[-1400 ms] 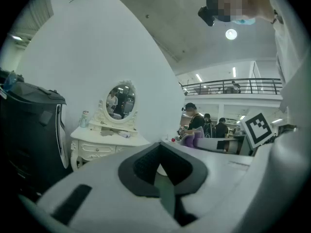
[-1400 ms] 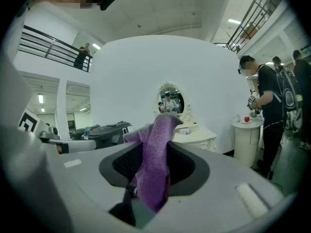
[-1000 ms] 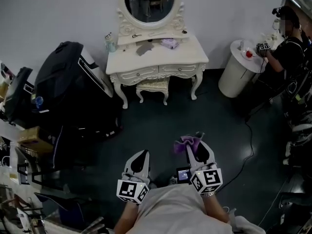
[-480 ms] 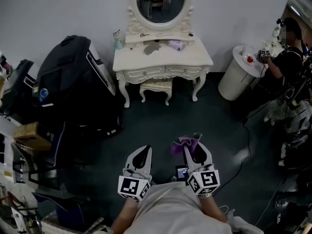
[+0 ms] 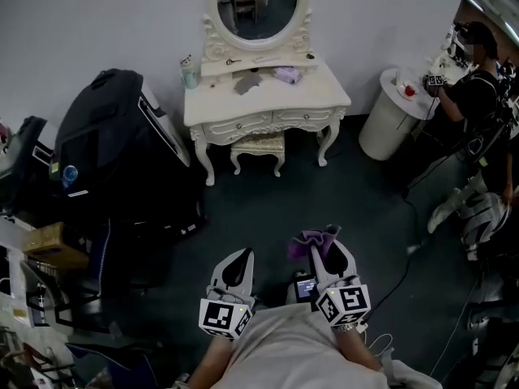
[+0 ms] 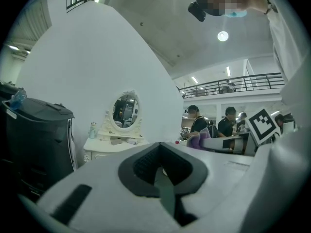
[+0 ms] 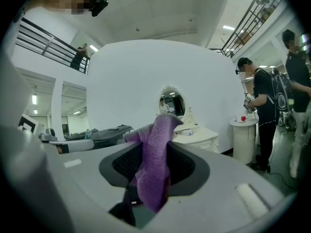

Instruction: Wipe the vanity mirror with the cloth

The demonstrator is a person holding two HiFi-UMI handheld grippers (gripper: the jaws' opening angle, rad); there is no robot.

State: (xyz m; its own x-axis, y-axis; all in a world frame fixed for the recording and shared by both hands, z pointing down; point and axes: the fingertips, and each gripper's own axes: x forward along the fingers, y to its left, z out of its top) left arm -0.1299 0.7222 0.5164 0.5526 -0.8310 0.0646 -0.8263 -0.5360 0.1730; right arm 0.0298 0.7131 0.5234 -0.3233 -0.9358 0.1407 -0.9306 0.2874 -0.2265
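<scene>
Black suitcase (image 5: 113,132), round table (image 5: 379,136)

Cloth (image 7: 154,149): purple terry, fluffy, matt.
Mirror (image 5: 258,2): glossy glass, with a carved frame in smooth white paint.
Vanity (image 5: 320,91): the same white satin finish.
Floor (image 5: 268,209): dark, smooth, faint sheen.
Right gripper (image 5: 329,237): matt pale plastic, with dark ribbed pads (image 7: 125,163).

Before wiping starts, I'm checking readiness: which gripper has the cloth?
The right gripper: the purple cloth is pinched between its jaws, while the left gripper has its jaws together on nothing.
</scene>
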